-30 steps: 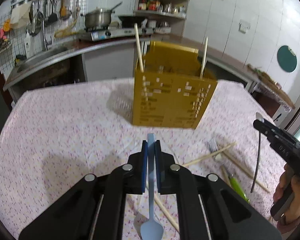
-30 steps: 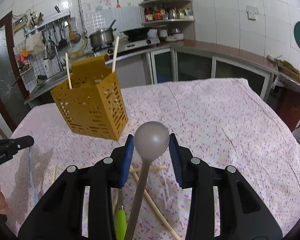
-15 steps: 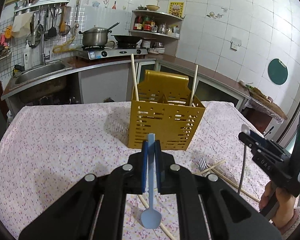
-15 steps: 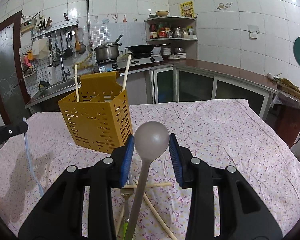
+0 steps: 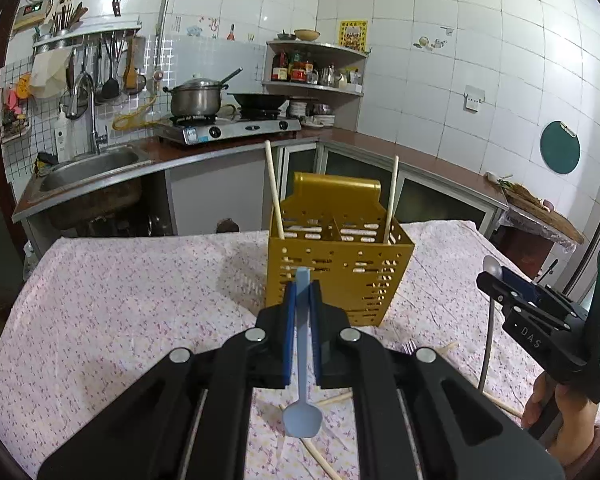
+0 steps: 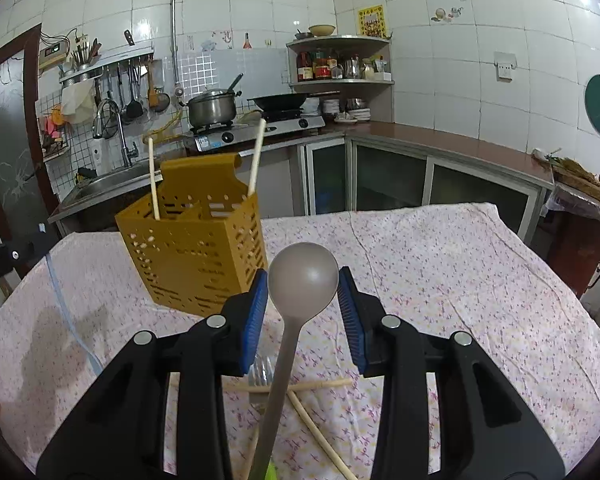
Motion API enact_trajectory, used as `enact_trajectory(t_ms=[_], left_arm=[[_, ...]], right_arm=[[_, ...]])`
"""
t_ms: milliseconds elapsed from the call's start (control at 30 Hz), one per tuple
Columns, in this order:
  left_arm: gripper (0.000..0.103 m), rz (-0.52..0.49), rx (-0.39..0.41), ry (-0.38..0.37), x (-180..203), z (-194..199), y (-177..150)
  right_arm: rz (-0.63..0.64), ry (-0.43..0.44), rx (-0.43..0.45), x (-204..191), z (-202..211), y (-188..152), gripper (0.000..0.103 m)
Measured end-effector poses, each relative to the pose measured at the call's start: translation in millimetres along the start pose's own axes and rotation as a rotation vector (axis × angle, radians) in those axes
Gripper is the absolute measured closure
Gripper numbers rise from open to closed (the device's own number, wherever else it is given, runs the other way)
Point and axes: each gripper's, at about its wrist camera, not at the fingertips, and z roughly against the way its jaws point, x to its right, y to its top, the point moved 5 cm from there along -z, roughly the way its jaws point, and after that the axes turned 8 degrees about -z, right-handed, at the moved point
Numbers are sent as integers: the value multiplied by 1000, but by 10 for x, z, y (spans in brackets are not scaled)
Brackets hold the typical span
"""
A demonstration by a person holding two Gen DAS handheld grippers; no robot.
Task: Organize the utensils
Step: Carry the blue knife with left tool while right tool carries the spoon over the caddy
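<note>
Tablecloth under fork, tines partly hidden by grey spoon.

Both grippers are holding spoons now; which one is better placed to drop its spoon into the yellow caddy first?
Left. The left gripper faces the yellow caddy squarely, its blue spoon in line with it. The right gripper, holding the grey spoon, has the caddy off toward its left.

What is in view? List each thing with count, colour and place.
Holder: one, yellow, on the table.
Chopsticks in holder: two, pale wood, upright.
Loose chopsticks: several, pale wood, on the cloth, near side.
Fork: one, metal, beside them.
Tablecloth: one, pink floral, covering the table.
Blue spoon: one, in the left tool, bowl down.
Grey spoon: one, in the right tool, bowl up.
</note>
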Motion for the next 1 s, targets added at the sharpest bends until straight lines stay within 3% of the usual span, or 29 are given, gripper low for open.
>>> enact_trajectory(t_ms=[300, 567, 767, 1000], left_arm=[[95, -20, 79, -4, 4, 139, 368], [95, -58, 200, 17, 39, 278, 1088], [95, -71, 257, 52, -26, 138, 1534], [95, -73, 275, 63, -158, -216, 1646]], right_arm=[[20, 34, 60, -242, 71, 384, 67], [38, 67, 148, -468, 55, 1035, 67], [40, 69, 200, -596, -197, 1424, 67], [36, 69, 264, -714, -551, 1693, 67]])
